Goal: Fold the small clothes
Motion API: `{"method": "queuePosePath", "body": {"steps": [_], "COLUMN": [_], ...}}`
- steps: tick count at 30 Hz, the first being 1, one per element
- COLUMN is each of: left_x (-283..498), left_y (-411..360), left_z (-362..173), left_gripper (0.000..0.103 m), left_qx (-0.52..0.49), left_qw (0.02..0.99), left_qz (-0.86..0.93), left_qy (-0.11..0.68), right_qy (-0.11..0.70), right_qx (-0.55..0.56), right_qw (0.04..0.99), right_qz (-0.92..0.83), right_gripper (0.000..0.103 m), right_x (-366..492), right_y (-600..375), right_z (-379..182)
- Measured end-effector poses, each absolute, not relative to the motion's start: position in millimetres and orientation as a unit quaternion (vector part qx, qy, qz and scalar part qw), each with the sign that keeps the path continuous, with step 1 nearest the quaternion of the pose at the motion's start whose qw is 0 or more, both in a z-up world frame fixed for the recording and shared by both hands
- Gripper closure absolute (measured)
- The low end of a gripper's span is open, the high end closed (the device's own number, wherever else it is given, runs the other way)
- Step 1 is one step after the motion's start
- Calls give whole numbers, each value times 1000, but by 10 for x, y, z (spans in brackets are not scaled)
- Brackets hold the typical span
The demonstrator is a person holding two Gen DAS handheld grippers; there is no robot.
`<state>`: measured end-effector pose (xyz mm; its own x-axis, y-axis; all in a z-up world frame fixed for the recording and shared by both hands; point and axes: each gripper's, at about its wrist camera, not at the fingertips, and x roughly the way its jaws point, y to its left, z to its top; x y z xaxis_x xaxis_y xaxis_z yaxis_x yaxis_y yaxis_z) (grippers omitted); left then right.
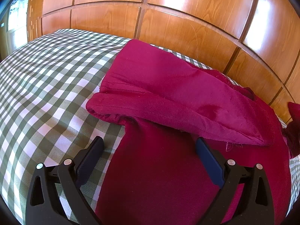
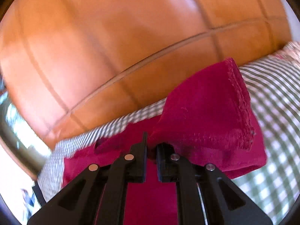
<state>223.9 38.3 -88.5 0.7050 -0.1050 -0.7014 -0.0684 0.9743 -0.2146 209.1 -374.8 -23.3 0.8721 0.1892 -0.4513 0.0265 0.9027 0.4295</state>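
Observation:
A dark pink garment (image 1: 168,97) lies on a green-and-white checked bedcover (image 1: 46,86), with one sleeve folded across its body toward the left. My left gripper (image 1: 150,146) stands open over the garment's lower part; its left finger is above the bedcover, its right finger above the cloth, nothing pinched. In the right wrist view my right gripper (image 2: 151,148) is shut on a fold of the same garment (image 2: 210,116), and the lifted cloth, with its stitched hem, hangs up and to the right of the fingers. The picture there is blurred by motion.
A glossy wooden panelled headboard (image 1: 168,18) rises right behind the bed. The checked bedcover (image 2: 277,97) spreads to the left of the garment in the left wrist view and to the right in the right wrist view. A bright window (image 1: 13,18) shows at far left.

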Motion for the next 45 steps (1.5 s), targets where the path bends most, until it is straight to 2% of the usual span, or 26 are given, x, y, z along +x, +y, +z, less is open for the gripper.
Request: {"method": "queuePosePath", "body": {"steps": [6, 8, 9, 11, 14, 16, 17, 19, 21, 27, 31, 34, 36, 37, 38, 39, 41, 45], "left_x": [2241, 2238, 2237, 2240, 2243, 2252, 2258, 2275, 2274, 2114, 2274, 2393, 2540, 2580, 2635, 2668, 2660, 2556], "left_y": [384, 386, 385, 387, 381, 382, 382, 368, 346, 101, -294, -508, -657, -698, -771, -812, -859, -733], "left_z": [-884, -885, -884, -886, -887, -886, -883, -859, -802, -340, -299, -375, -509, -558, -625, -652, -609, -197], "left_gripper": [6, 6, 6, 6, 6, 5, 5, 5, 6, 22, 30, 30, 41, 54, 78, 90, 97, 97], "left_qx": [-113, -114, -115, -115, -114, -113, -112, -108, -104, -163, -183, -215, -255, -263, -263, -258, -256, -258], "left_qw": [916, 916, 916, 916, 916, 915, 915, 913, 912, 915, 881, 850, 811, 801, 793, 790, 794, 829], "left_qz": [-10, -10, -11, -13, -12, -11, -11, -8, -10, -103, -184, -216, -239, -237, -229, -224, -224, -264], "left_qy": [384, 384, 383, 384, 385, 387, 388, 394, 396, 355, 396, 429, 470, 482, 500, 508, 503, 419], "right_qy": [291, 322, 335, 357, 340, 326, 319, 301, 296, 317, 322, 317, 307, 304, 302, 301, 298, 293], "right_qx": [99, 58, 49, 48, 58, 57, 60, 74, 94, 187, 184, 193, 204, 209, 214, 218, 221, 228], "right_qw": [946, 940, 936, 927, 934, 940, 944, 951, 949, 921, 920, 921, 922, 922, 922, 922, 922, 922], "right_qz": [99, 95, 96, 102, 95, 77, 55, -5, -51, -128, -127, -122, -117, -115, -113, -112, -110, -106], "right_gripper": [96, 90, 84, 55, 38, 31, 23, 17, 14, 10, 9, 8, 8, 8, 8, 8, 8, 8], "right_x": [2137, 2171, 2172, 2154, 2026, 1905, 1847, 1703, 1588, 1531, 1552, 1503, 1513, 1514, 1501, 1510, 1509, 1490], "right_y": [-2923, -2728, -2676, -2654, -2752, -2826, -2895, -3079, -3256, -3665, -3636, -3665, -3684, -3697, -3716, -3730, -3734, -3750], "right_z": [-481, -660, -736, -847, -818, -781, -778, -802, -797, -1040, -1050, -1065, -1053, -1047, -1054, -1058, -1049, -1048]}}
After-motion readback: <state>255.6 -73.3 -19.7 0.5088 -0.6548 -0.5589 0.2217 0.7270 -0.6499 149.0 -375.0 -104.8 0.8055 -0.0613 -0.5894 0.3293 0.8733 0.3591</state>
